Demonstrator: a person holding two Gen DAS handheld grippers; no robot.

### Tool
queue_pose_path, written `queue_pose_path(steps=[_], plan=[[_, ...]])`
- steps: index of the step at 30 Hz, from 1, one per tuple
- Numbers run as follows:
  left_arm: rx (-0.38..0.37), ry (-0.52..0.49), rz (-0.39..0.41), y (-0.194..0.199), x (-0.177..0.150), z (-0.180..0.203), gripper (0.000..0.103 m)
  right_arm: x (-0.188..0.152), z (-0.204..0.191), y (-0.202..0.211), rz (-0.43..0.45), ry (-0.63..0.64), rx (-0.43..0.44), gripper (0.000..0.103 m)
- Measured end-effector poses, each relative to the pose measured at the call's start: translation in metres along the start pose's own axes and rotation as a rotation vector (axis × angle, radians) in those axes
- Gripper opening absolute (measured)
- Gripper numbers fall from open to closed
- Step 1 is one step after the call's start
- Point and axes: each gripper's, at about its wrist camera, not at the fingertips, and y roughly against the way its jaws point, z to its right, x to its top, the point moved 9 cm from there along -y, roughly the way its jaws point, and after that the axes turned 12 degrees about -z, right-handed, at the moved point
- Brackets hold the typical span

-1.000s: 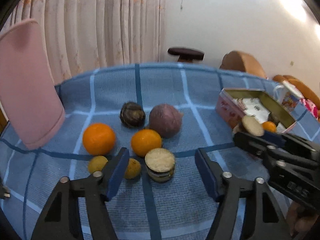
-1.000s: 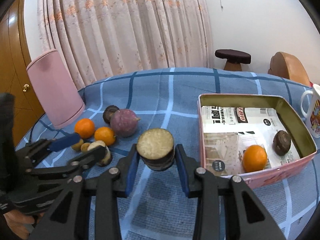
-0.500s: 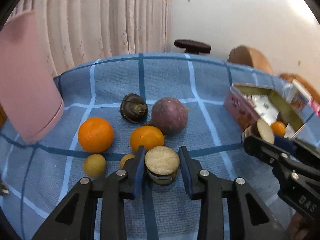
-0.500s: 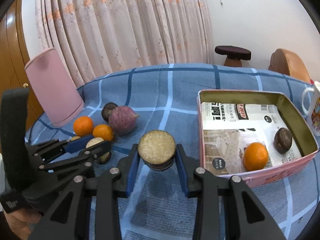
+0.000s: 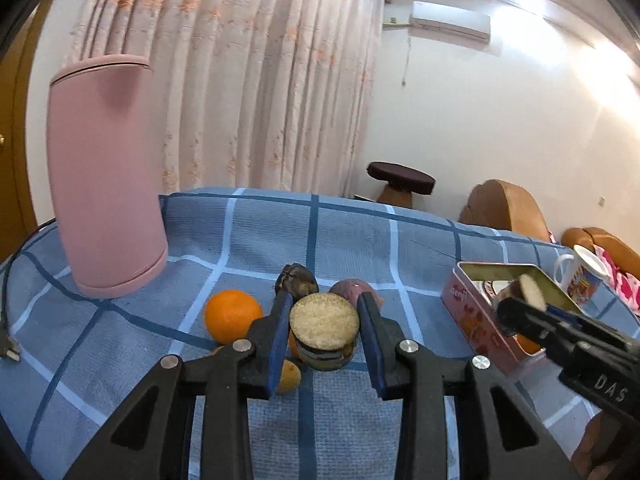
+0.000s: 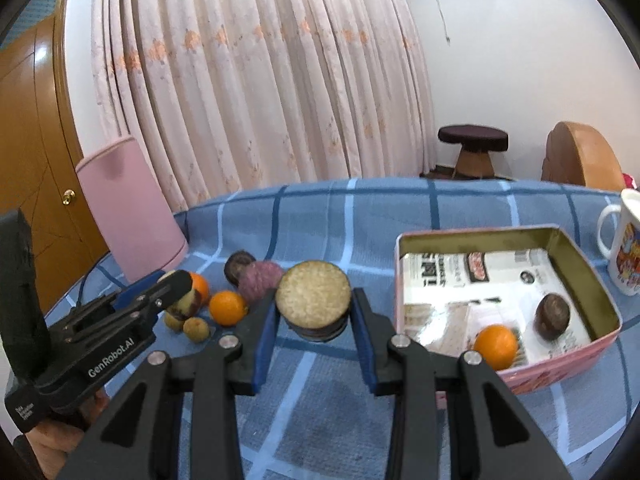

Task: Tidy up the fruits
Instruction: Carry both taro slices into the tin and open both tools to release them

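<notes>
My left gripper (image 5: 323, 334) is shut on a cut fruit half (image 5: 324, 330) with a pale flat top and dark rind, lifted above the blue checked cloth; it also shows in the right wrist view (image 6: 182, 298). My right gripper (image 6: 313, 310) is shut on a similar cut fruit half (image 6: 313, 300), left of the pink tin (image 6: 568, 354). The tin holds an orange (image 6: 495, 346) and a dark round fruit (image 6: 553, 315). On the cloth lie an orange (image 5: 233, 315), a purple fruit (image 5: 352, 289), a dark fruit (image 5: 297, 277) and small yellow fruits (image 6: 196, 329).
A tall pink cylinder (image 5: 106, 176) stands at the table's back left. A white mug (image 6: 624, 246) stands right of the tin. A cable (image 5: 8, 280) lies at the left edge. Curtain, stool and chairs are behind the table.
My left gripper closed on the cut fruit half and lifted it off the cloth. My right gripper, still holding its half, rose slightly and stays left of the tin.
</notes>
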Motion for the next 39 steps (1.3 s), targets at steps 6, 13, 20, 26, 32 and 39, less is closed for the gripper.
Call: queue_pose_path(steps=[6,13,20,26,32,39], plan=[[0.006,-0.012,0.019,0.000,-0.001,0.018,0.035,0.006,0.014,0.008,0.031,0.003,-0.031,0.038],[-0.029,-0.049,0.019,-0.007,0.001,0.054,0.035,0.008,0.050,0.020,0.053,0.004,-0.104,0.038],[-0.069,-0.107,0.028,-0.013,0.006,0.102,0.035,0.013,0.105,0.035,0.074,-0.074,-0.158,0.038],[-0.122,-0.133,0.031,-0.023,0.016,0.145,0.035,0.015,0.155,0.047,0.082,-0.135,-0.212,0.038],[-0.139,-0.177,0.008,-0.040,0.019,0.181,0.035,0.016,0.200,0.052,0.075,-0.196,-0.247,0.038],[-0.142,-0.203,-0.046,-0.064,0.015,0.204,0.035,0.014,0.216,0.027,-0.006,-0.229,-0.202,0.038]])
